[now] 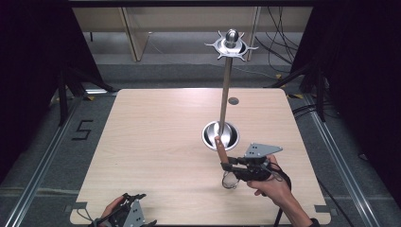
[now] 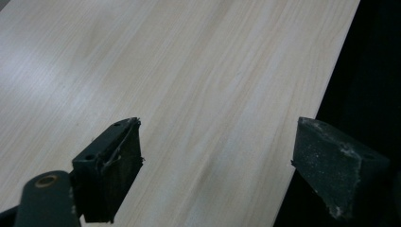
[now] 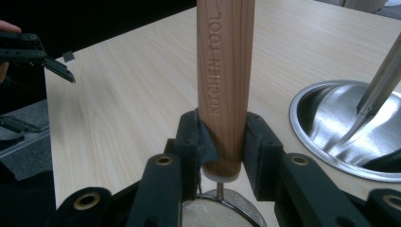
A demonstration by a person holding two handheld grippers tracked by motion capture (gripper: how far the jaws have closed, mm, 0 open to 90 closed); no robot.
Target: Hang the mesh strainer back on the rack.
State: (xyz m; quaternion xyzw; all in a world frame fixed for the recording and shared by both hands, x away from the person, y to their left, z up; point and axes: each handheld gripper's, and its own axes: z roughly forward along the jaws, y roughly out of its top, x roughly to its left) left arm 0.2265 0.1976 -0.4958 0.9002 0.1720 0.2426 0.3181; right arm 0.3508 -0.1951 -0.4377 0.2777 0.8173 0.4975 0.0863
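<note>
While the right gripper (image 3: pixel 222 142) clamps a strainer's wooden handle (image 3: pixel 224 71), its mesh largely hidden, the left gripper (image 2: pixel 213 165) gapes wide.

Pale woodgrain table (image 1: pixel 156 142), brown wooden handle (image 3: pixel 224 80), silver stand (image 1: pixel 227 85)

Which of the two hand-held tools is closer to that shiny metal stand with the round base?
The right. The right tool sits just in front of the stand's round base, clamped on a wooden handle. The left tool is far off at the table's near-left edge.
</note>
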